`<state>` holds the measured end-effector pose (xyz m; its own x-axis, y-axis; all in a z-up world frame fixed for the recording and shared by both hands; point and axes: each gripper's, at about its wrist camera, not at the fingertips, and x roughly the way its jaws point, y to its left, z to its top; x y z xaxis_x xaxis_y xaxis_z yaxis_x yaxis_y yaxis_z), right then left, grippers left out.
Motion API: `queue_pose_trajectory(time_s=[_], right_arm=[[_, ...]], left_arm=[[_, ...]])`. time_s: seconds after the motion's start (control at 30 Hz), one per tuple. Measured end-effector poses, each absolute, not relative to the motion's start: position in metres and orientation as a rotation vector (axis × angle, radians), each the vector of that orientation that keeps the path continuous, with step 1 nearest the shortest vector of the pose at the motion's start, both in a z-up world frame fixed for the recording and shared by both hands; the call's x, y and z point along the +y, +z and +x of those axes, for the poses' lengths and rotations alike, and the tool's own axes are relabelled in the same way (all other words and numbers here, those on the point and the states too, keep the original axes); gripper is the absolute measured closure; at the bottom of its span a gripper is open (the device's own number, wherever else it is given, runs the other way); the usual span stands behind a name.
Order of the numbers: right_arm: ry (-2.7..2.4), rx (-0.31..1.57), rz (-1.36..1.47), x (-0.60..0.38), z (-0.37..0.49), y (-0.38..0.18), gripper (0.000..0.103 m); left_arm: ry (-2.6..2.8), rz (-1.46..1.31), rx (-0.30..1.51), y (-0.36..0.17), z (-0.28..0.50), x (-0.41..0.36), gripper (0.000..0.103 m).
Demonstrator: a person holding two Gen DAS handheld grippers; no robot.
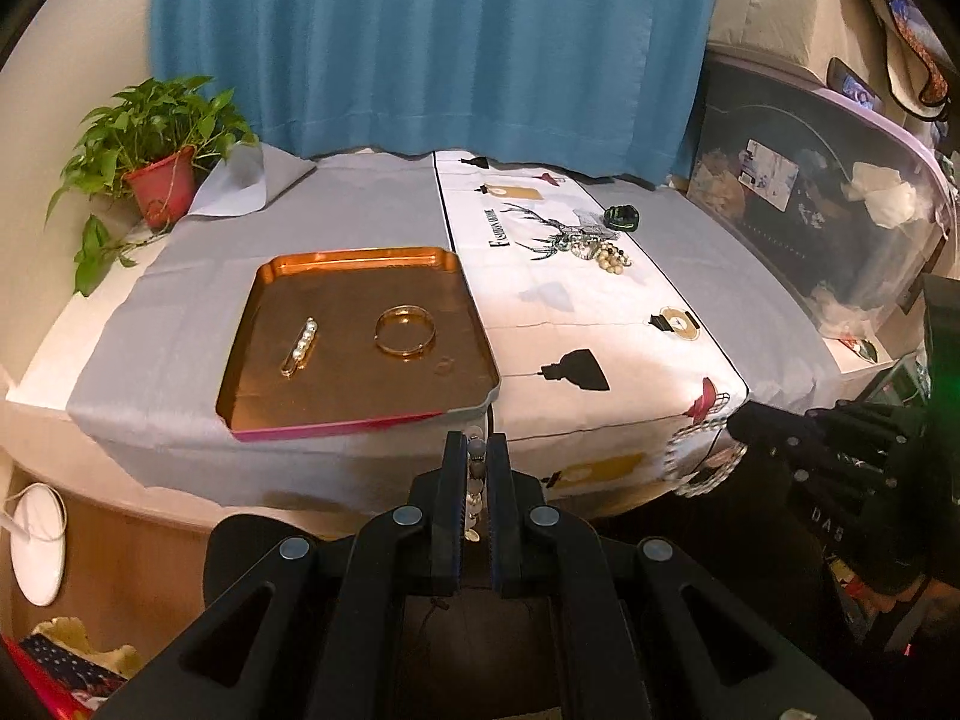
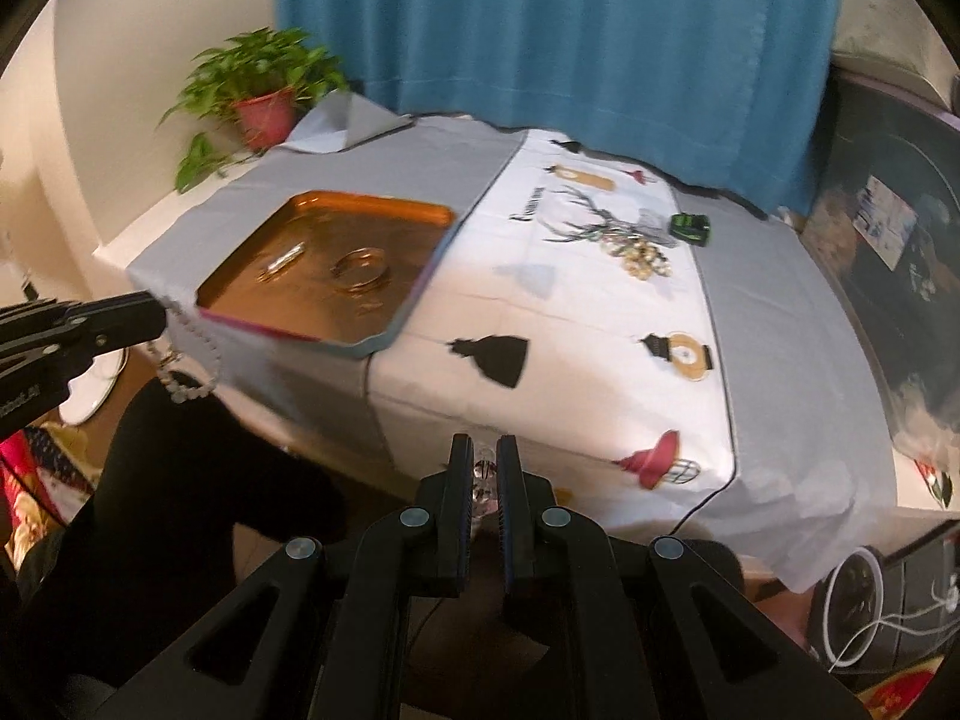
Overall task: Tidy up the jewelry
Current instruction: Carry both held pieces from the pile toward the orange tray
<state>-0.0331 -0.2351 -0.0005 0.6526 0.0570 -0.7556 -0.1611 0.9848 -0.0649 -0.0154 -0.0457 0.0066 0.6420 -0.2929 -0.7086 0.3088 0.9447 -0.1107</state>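
Observation:
My left gripper is shut on a bracelet of grey and white beads, just off the table's front edge, near the corner of the copper tray. In the tray lie a pearl hairpin and a gold bangle. My right gripper is shut on a clear crystal bracelet, also in front of the table edge. In the right wrist view the left gripper shows at left with its beads dangling. A pile of jewelry lies on the white runner.
A small green and black object sits behind the pile. A potted plant stands at the table's back left corner. A large clear storage bin borders the right side. A blue curtain hangs behind. Grey cloth covers the table.

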Motion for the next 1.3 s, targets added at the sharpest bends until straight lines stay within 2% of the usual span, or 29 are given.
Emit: queue_pose_trajectory(time_s=[0.8, 1.3], right_arm=[[0.169, 0.842, -0.181, -0.205, -0.034, 0.005, 0.095], [0.164, 0.875, -0.177, -0.203, -0.013, -0.004, 0.095]], left_arm=[[-0.354, 0.016, 0.766, 0.014, -0.023, -0.029, 0.099], [-0.334, 0.000, 0.792, 0.012, 0.007, -0.024, 0.099]])
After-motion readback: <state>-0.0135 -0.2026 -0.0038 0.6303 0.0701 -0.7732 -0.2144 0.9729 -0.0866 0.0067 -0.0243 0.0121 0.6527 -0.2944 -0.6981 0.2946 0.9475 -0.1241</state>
